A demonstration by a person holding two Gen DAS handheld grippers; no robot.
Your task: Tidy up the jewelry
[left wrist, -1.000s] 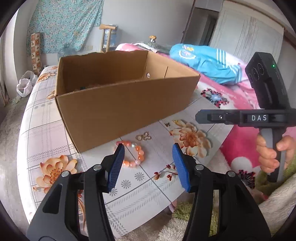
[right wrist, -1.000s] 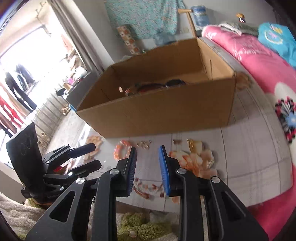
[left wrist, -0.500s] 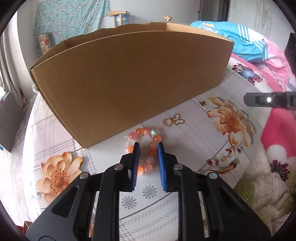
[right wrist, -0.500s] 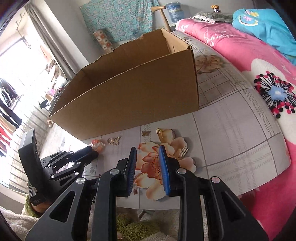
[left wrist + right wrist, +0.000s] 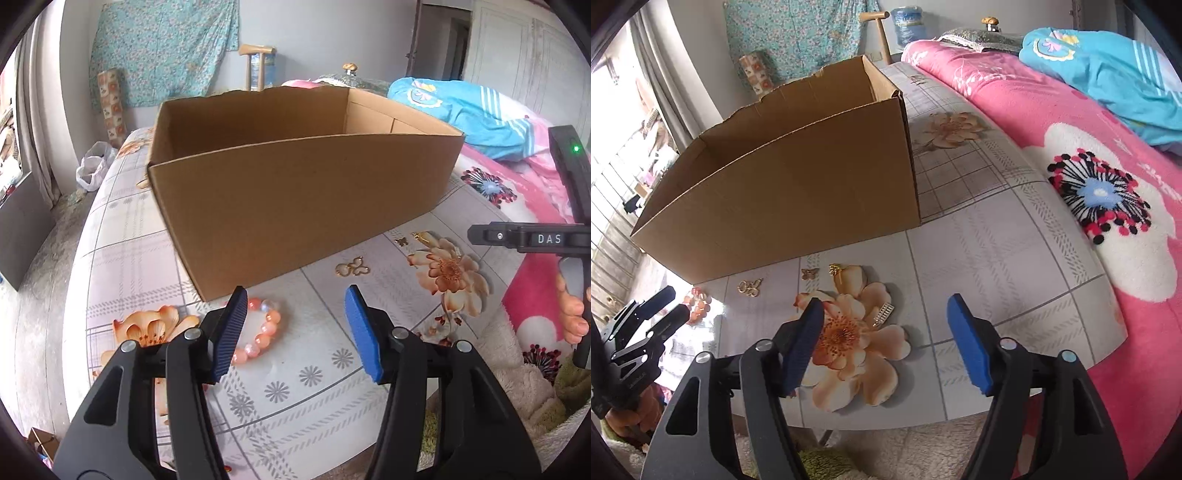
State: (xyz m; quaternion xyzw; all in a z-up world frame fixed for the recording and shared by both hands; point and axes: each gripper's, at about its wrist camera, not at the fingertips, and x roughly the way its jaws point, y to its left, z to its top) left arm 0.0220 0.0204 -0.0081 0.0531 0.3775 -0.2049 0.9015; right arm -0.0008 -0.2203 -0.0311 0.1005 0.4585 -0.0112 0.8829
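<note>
An orange bead bracelet (image 5: 264,330) lies on the flowered table (image 5: 147,236) in front of an open cardboard box (image 5: 295,199). My left gripper (image 5: 295,314) hovers over it. Its jaws are opening with nothing between them, and the left finger (image 5: 231,332) hides part of the bracelet. A gold looped charm (image 5: 352,267), a small gold butterfly (image 5: 809,273) and a gold clip (image 5: 834,269) lie further right. My right gripper (image 5: 886,321) hangs above a small rhinestone piece (image 5: 884,314). Its jaws are opening too and hold nothing.
A pink flowered blanket (image 5: 1089,184) with a blue garment (image 5: 1108,55) on it borders the table's right side. The near table edge runs just under both grippers. A hand (image 5: 572,317) grips the right tool. The floor and a white bag (image 5: 90,168) are on the left.
The left jaws closed over the bracelet half a second ago and have spread again, and the bracelet is still on the table. The right jaws went from narrow to wide and moved over the rhinestone piece.
</note>
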